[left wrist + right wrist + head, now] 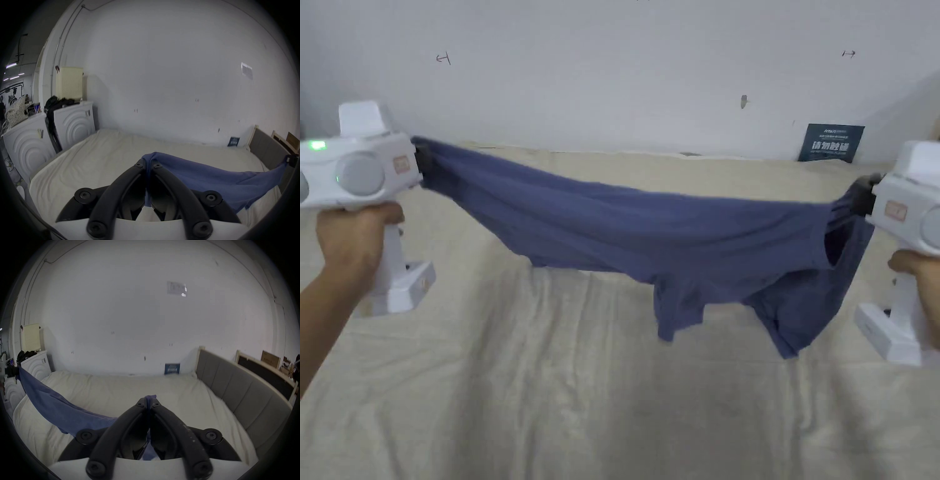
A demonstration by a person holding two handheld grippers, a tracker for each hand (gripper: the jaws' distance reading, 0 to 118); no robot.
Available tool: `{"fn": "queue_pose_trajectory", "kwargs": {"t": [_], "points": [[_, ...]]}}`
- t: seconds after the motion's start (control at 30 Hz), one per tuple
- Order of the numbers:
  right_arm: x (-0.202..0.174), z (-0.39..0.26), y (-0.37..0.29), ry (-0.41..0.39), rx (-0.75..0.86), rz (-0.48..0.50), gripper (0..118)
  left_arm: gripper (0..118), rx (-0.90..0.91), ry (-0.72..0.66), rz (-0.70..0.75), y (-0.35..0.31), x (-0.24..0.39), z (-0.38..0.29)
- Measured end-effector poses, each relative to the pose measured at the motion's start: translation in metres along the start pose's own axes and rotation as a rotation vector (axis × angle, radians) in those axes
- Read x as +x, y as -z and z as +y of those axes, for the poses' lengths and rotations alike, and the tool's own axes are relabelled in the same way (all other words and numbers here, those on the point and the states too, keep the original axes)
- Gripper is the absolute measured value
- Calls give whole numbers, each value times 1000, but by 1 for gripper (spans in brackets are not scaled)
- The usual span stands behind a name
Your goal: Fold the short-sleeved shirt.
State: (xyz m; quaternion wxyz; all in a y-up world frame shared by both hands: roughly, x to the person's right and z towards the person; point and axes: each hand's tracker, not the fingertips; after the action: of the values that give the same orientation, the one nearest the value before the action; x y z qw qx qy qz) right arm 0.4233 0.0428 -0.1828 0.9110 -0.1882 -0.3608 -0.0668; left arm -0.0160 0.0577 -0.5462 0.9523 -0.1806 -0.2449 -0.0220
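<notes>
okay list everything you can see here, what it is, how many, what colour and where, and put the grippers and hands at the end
short-sleeved shirt: one, blue, stretched in the air above the bed between both grippers
bed: one, cream sheet, below the shirt
headboard: one, grey, at the bed's right end
sign: one, dark blue, against the wall
wall: white, behind the bed
white cabinets: two, left of the bed
left gripper: white body, black jaws, shut on the shirt
right gripper: same, shut on the shirt
left hand: holding the left gripper's handle

Blue shirt [650, 231] stretched above bed
</notes>
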Motion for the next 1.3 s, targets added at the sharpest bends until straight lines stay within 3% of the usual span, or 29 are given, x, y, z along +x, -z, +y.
{"fn": "queue_pose_trajectory", "kwargs": {"t": [0.33,0.63,1.03,1.1,1.17,1.23,1.27,1.3], "points": [[9,-147,-24,73,-247,14,3,5,-255,87,35,-49,-39,-162],[34,-239,-76,152,-383,-10,3,5,-425,74,56,-109,-74,-268],[21,-340,-91,118,-678,-42,3,5,-695,124,104,-116,-82,-343],[20,-342,-96,120,-592,-66,3,5,-670,127,121,-115,-79,-343],[21,-337,-93,114,-611,-65,3,6,-675,133,132,-115,-76,-342],[23,-336,-90,115,-619,-69,5,13,-674,139,147,-115,-74,-336],[22,-332,-91,111,-616,-70,11,24,-667,137,160,-117,-72,-332],[16,-324,-98,98,-598,-74,21,53,-654,125,159,-118,-71,-325]]}}
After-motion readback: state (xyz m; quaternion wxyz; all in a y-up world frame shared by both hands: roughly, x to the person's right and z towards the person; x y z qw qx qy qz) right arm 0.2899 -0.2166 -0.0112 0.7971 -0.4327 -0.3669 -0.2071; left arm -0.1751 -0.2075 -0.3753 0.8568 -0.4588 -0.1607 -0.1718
